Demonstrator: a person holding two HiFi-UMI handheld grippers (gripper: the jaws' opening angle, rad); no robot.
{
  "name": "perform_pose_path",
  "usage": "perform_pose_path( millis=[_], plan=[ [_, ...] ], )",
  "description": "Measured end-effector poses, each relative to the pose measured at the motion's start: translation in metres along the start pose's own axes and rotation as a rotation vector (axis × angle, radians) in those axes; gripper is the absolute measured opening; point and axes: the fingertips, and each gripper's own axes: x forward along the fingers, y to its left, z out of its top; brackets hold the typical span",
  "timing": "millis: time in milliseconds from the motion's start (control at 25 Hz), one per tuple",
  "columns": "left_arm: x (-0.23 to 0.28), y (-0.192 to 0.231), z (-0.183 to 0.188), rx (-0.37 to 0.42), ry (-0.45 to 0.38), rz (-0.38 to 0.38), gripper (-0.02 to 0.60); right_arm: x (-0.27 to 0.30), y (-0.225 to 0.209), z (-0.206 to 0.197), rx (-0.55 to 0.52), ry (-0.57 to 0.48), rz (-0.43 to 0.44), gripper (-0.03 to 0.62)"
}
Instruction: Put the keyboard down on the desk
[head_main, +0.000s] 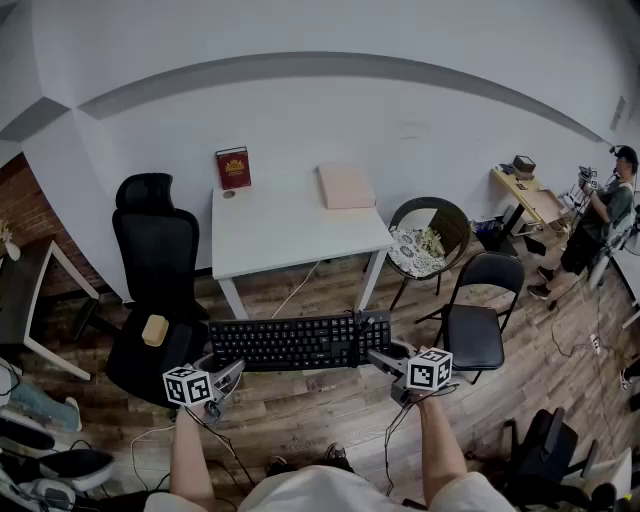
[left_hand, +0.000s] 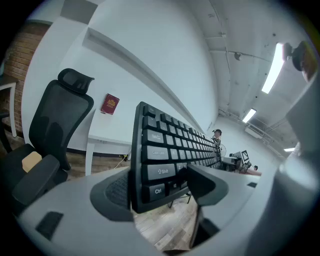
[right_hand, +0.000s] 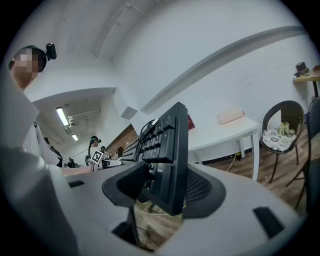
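A black keyboard (head_main: 290, 342) hangs level in the air above the wooden floor, in front of the white desk (head_main: 290, 225). My left gripper (head_main: 228, 375) is shut on its left end, and my right gripper (head_main: 380, 358) is shut on its right end. In the left gripper view the keyboard (left_hand: 165, 155) stands on edge between the two pads, keys facing right. In the right gripper view the keyboard (right_hand: 167, 160) is clamped the same way, its cable bunched at the far end.
On the desk lie a red book (head_main: 233, 167) at the back left and a pale flat box (head_main: 346, 186) at the back right. A black office chair (head_main: 155, 290) stands left, a round wicker chair (head_main: 430, 240) and a folding chair (head_main: 480, 310) right. A person (head_main: 600, 220) stands far right.
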Motion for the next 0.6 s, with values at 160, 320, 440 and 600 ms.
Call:
perform_pose_path(
  millis=[160,320,440,600],
  plan=[
    [-0.002,-0.007,0.0,-0.002,-0.009,-0.005,0.331,-0.006,0.002,0.001,-0.002,-0.004,0.001,0.21],
    [-0.005,-0.008,0.001,0.001,-0.013,-0.004,0.331,-0.008,0.005,0.002,-0.003,-0.006,0.0,0.21],
    [-0.01,-0.006,0.001,0.006,-0.016,-0.006,0.331,-0.005,0.009,0.001,-0.005,-0.006,-0.002,0.21],
    [-0.014,-0.003,-0.002,0.005,-0.013,-0.013,0.331,-0.005,0.015,-0.005,-0.001,-0.008,-0.009,0.212]
  ],
)
